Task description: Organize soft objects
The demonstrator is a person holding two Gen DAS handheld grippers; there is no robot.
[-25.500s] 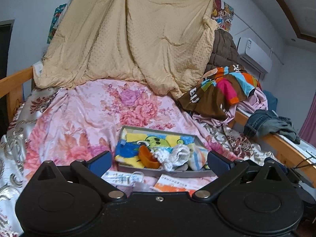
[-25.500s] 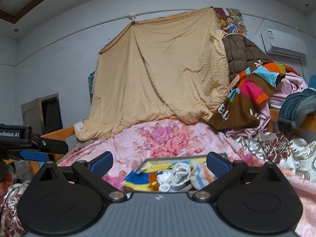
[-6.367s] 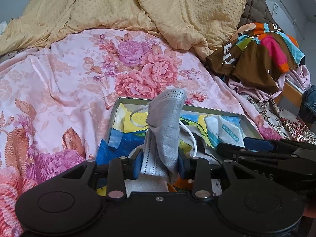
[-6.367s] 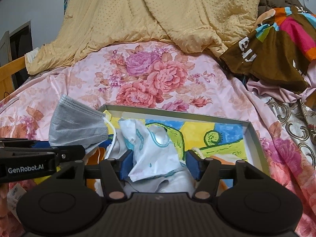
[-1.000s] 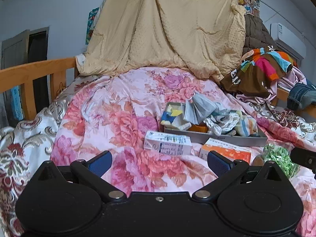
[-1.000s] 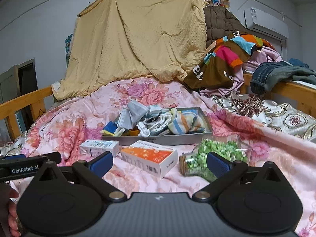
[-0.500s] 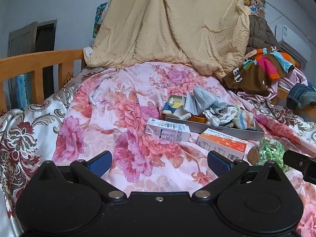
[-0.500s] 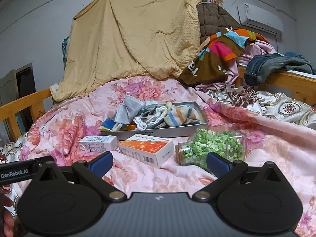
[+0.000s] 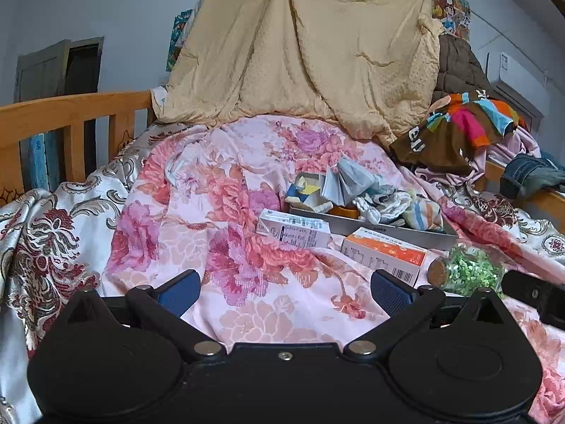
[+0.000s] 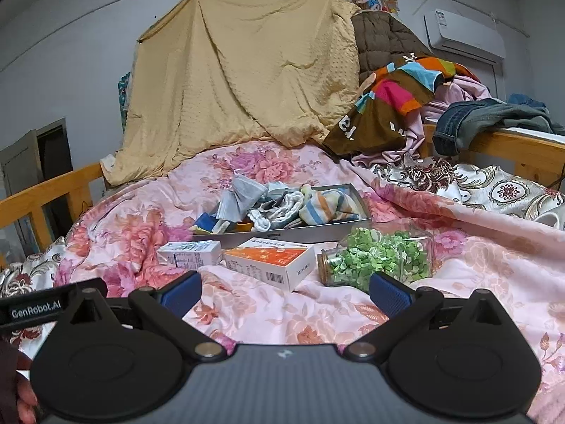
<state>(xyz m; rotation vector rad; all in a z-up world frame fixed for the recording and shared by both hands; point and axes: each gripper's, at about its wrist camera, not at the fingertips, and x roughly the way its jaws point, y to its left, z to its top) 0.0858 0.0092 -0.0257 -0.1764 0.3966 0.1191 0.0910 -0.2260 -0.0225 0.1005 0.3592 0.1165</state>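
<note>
A grey metal tray (image 10: 317,233) lies on the pink flowered bedspread (image 10: 268,304). It holds a grey face mask (image 10: 243,194), white socks (image 10: 279,212) and a striped sock (image 10: 328,208). The tray (image 9: 399,229) and the mask (image 9: 346,182) also show in the left wrist view. My left gripper (image 9: 284,291) is open and empty, well short of the tray. My right gripper (image 10: 284,291) is open and empty, also back from the tray.
In front of the tray lie a white carton (image 10: 189,252), an orange and white box (image 10: 270,261) and a jar of green pieces (image 10: 378,258). A tan blanket (image 10: 247,81) hangs behind. Clothes (image 10: 395,106) pile at the right. Wooden bed rails (image 9: 70,134) stand at the left.
Both grippers have drawn further back from the tray and stayed open and empty. The tray and the boxes look smaller and farther off.
</note>
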